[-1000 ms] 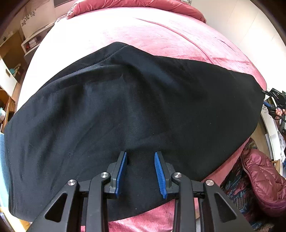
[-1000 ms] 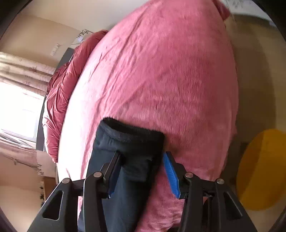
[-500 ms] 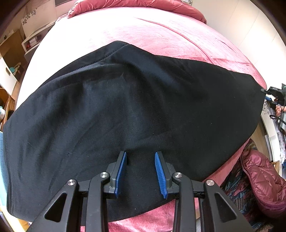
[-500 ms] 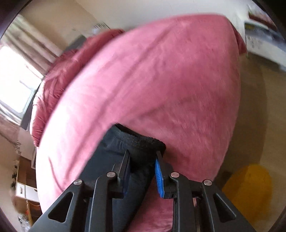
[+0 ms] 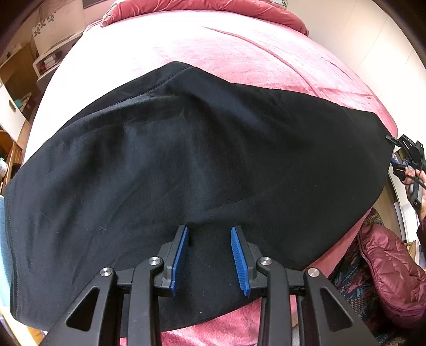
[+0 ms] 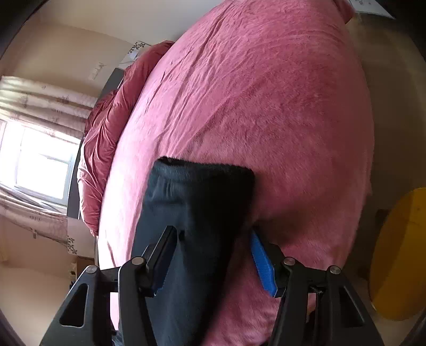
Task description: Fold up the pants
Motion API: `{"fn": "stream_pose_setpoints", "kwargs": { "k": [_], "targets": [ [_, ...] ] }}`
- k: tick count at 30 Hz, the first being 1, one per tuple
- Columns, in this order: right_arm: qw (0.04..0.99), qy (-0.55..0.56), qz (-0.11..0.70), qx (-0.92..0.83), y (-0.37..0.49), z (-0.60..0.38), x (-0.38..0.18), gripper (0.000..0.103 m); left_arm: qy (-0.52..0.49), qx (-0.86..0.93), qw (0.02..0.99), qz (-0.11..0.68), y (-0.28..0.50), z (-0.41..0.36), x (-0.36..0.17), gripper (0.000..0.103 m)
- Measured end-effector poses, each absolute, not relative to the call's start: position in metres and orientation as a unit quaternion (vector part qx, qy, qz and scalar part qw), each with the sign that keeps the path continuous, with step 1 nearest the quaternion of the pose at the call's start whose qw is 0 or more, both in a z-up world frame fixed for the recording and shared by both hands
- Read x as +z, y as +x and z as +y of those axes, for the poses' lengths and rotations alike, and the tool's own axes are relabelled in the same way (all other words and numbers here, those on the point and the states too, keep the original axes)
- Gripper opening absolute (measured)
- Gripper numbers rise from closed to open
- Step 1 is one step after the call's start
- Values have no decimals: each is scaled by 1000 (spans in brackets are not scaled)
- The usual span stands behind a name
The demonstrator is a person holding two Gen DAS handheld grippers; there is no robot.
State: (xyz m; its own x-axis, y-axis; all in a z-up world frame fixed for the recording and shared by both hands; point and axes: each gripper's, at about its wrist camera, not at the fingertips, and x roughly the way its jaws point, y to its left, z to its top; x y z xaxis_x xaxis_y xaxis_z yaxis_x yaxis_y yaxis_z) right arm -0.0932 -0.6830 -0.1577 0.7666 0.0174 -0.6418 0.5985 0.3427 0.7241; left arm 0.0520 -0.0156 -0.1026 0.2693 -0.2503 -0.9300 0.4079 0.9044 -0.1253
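Black pants (image 5: 202, 165) lie spread across the pink bedspread (image 5: 239, 45), filling the left wrist view from nine to three o'clock. Left gripper (image 5: 209, 259) sits low at six o'clock, jaws apart over the cloth, gripping nothing. Right gripper (image 6: 214, 259) stands spread wide, straddling the pant cuff (image 6: 202, 173), which points to twelve o'clock.

A bed (image 5: 239, 45) under a pink plush blanket (image 6: 266, 93) carries everything; black pants (image 5: 199, 165) lie spread across its near half, from nine to three o'clock; a crumpled maroon duvet (image 5: 213, 6) sits at twelve.
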Motion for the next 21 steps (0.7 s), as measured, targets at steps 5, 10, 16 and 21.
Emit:
{"fn": "stream_pose_setpoints", "kwargs": {
  "k": [5, 10, 16, 21],
  "targets": [
    [786, 489, 320, -202, -67, -683, -141, 19, 63, -204, 799, 562, 55, -13, -94, 34],
    [844, 409, 314, -145, -51, -649, -77, 18, 13, -220, 798, 561, 61, -4, -84, 34],
    [893, 289, 344, -9, -18, -551, -17, 18, -42, -252, 795, 550, 67, -2, -72, 34],
    [891, 208, 392, 98, 13, -447, -10, 18, -57, -272, 792, 543, 69, -5, -68, 34]
  ]
}}
